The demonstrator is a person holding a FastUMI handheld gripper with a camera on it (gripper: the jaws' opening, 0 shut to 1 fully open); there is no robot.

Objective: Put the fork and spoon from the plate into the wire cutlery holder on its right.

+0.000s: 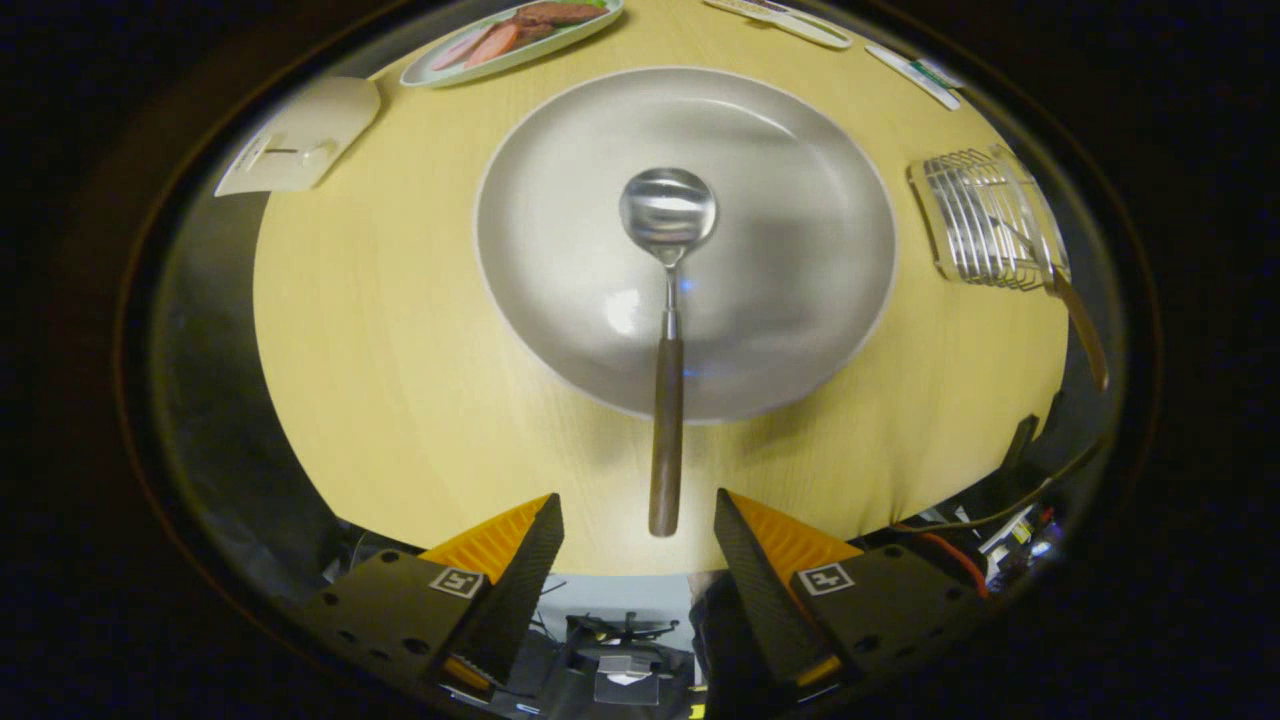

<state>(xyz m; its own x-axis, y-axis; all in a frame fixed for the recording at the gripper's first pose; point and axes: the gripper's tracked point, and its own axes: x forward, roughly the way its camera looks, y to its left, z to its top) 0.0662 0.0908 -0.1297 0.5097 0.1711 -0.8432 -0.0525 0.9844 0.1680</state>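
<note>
A wide grey plate (pixel 780 180) is seen on a round, pale wooden table (pixel 400 380), and only one utensil is held in it: a spoon (pixel 667 330). The wire cutlery holder (pixel 975 220) is set on the table to the right of the plate, well apart from its rim; a fork (pixel 1075 310) is lodged in it, with its brown handle slanting out over the near edge of the holder. Beyond the plate, a pale green oval dish (pixel 440 68) carrying sliced meat is placed, and a flat cream-coloured object (pixel 300 135) is laid to the left.

The spoon is shown with a shiny round metal bowl resting near the middle of the plate, a thin metal neck, and a dark brown handle that crosses the near rim and ends over the table. The gripper (pixel 638 520) is held with its jaws spread wide; the handle's tip is framed between the fingertips, untouched by either.
</note>
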